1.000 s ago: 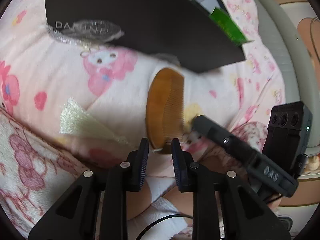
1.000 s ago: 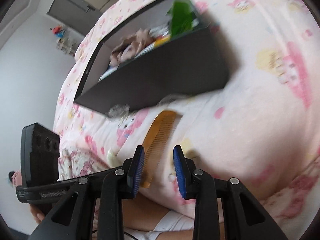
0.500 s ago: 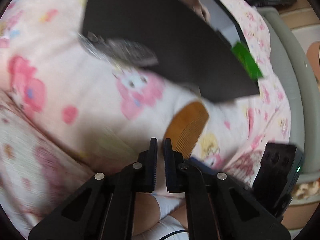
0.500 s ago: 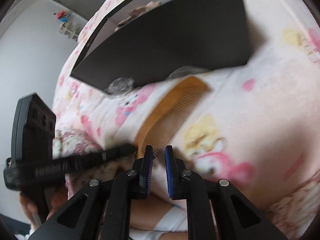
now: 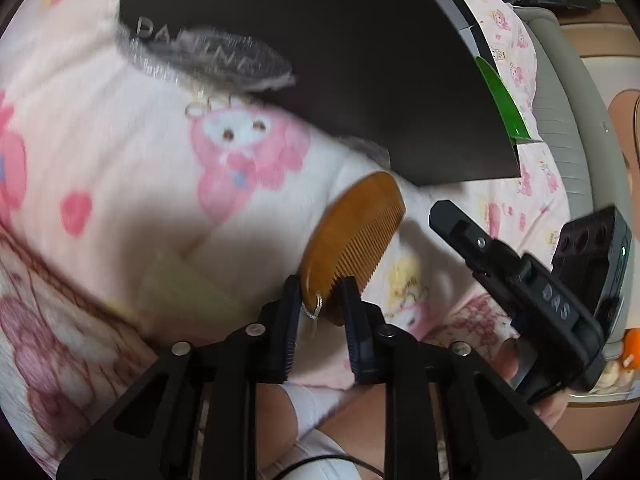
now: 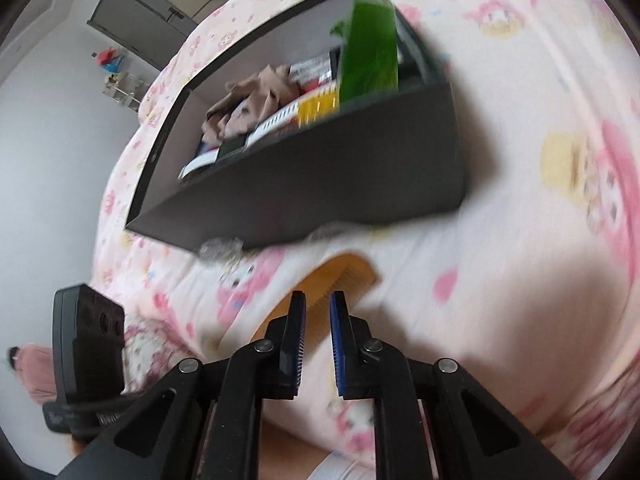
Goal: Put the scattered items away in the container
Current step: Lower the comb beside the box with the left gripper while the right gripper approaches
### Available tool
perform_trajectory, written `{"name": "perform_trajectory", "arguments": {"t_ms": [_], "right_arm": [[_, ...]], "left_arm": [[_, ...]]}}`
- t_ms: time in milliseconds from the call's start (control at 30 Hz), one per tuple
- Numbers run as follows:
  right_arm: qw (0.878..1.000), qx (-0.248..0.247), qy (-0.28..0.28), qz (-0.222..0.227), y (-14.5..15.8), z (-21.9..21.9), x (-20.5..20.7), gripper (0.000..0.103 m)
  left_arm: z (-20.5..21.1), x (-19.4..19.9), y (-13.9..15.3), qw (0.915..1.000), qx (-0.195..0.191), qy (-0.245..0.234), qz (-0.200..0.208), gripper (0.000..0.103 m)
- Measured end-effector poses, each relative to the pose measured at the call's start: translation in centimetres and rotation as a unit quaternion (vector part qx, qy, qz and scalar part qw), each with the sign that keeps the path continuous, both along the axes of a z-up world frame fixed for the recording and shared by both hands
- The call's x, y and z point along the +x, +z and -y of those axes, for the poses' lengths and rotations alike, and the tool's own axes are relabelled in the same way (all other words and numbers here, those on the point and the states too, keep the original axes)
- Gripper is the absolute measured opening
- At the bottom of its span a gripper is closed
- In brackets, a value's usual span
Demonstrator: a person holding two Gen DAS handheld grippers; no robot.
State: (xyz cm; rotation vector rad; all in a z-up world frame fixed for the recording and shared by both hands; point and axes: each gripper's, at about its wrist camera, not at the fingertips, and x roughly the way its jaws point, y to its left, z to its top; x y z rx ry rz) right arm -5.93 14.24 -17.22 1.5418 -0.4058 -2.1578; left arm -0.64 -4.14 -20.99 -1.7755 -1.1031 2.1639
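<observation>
A brown wooden comb (image 5: 352,236) with a metal ring and a pale tassel (image 5: 188,292) lies on the pink cartoon bedspread, just in front of the black box (image 5: 360,60). My left gripper (image 5: 320,296) has its fingers on either side of the comb's ring end, a gap between pads and comb. In the right wrist view the comb (image 6: 336,280) lies just beyond my right gripper (image 6: 318,312), whose jaws are narrowly apart and hold nothing. The black box (image 6: 320,176) holds several items, among them a green packet (image 6: 370,64).
A crinkled silver wrapper (image 5: 208,56) lies against the box's front wall. The right gripper's body (image 5: 520,292) reaches in from the right in the left wrist view. A grey bed frame (image 5: 568,120) runs along the far right. A grey cabinet (image 6: 140,20) stands in the background.
My left gripper opened from nearly shut and now straddles the comb's ring end. My right gripper rose and pulled back slightly, and the box's inside came into its view.
</observation>
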Motion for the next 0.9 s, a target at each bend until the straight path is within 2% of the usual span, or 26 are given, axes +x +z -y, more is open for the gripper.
{"name": "perform_trajectory", "arguments": {"t_ms": [133, 233, 300, 433, 567, 633, 767, 900], "right_arm": [[0.999, 0.026, -0.02, 0.007, -1.4, 0.1, -1.9, 0.01], [0.999, 0.022, -0.024, 0.032, -3.1, 0.2, -2.7, 0.01], [0.999, 0.014, -0.023, 0.042, -3.8, 0.4, -3.0, 0.01], [0.999, 0.011, -0.016, 0.042, -4.6, 1.1, -3.7, 0.01], [0.999, 0.007, -0.012, 0.039, -4.8, 1.1, -3.9, 0.012], [0.999, 0.001, -0.006, 0.035, -4.6, 1.1, -3.6, 0.013], [0.999, -0.034, 0.018, 0.032, -3.6, 1.2, -2.6, 0.013], [0.997, -0.043, 0.037, 0.044, -3.5, 1.5, -2.1, 0.013]], "left_arm": [[0.9, -0.8, 1.4, 0.9988, -0.048, 0.004, -0.014, 0.015], [1.4, -1.3, 2.1, 0.9971, -0.076, -0.008, -0.007, 0.015], [1.4, -1.2, 2.2, 0.9977, -0.067, -0.014, -0.001, 0.016], [0.4, -0.7, 0.8, 0.9994, -0.018, -0.026, 0.017, 0.017], [0.6, -1.1, 0.1, 0.9992, -0.025, -0.016, 0.026, 0.019], [1.4, -1.2, 0.5, 0.9995, -0.026, 0.003, 0.016, 0.019], [2.7, -1.2, 2.2, 0.9968, -0.076, 0.023, 0.002, 0.019], [3.1, -1.2, 2.7, 0.9979, -0.061, 0.023, -0.005, 0.021]]}}
